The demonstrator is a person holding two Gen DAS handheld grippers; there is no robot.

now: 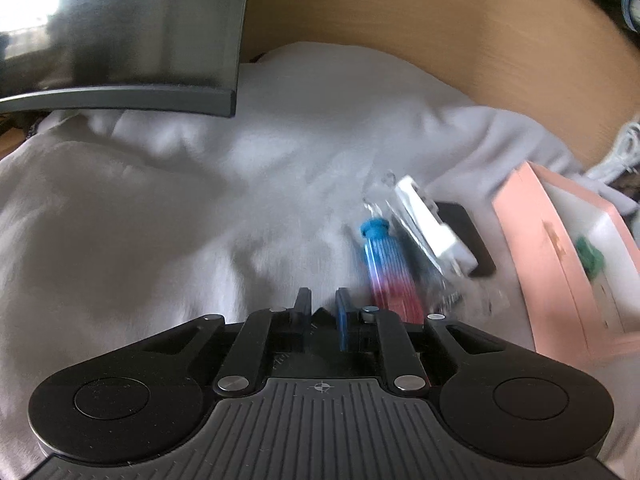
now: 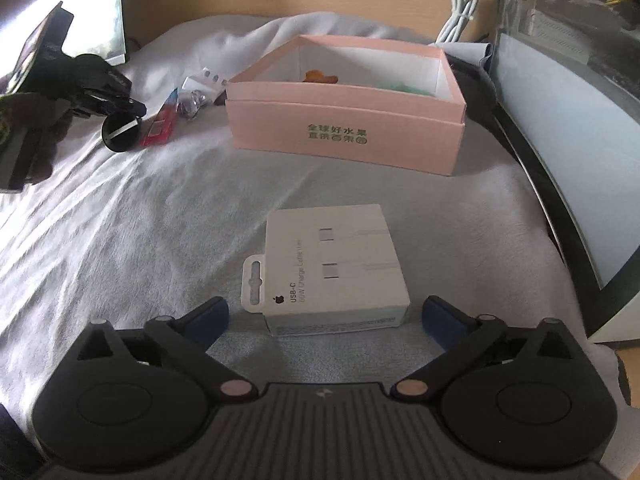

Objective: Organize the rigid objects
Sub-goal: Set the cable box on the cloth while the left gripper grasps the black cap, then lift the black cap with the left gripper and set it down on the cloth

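Looking along the left gripper (image 1: pixel 323 300), its two fingers are seen drawn almost together with only a narrow slit between them, and nothing is caught there. A blue-and-red card (image 1: pixel 386 266), blurred, lies on the white cloth (image 1: pixel 160 200) just right of the fingertips and apart from them. Beyond the card, toward the pink box (image 1: pixel 536 256), a white block (image 1: pixel 430 220) rests over crinkled clear packaging and a dark flat object (image 1: pixel 472 236) whose kind cannot be told. The pink box itself is cut by the right edge of the view, with something green (image 1: pixel 588 256) inside it. A dark monitor (image 1: pixel 120 36) is seen at upper left.

Seen from the right wrist, the right gripper (image 2: pixel 324 316) is spread wide, and the near end of a white USB-C cable carton (image 2: pixel 332 268) lies between the blue pads (image 2: pixel 208 318) without being touched by either. The carton sits flat on the cloth, on the near side of the pink box (image 2: pixel 344 136) and well apart from it. To the left of the pink box the card (image 2: pixel 162 120) and the white block (image 2: pixel 204 80) are seen, with the left gripper (image 2: pixel 120 128) just left of the card. A white cable (image 2: pixel 460 4) hangs behind the box.
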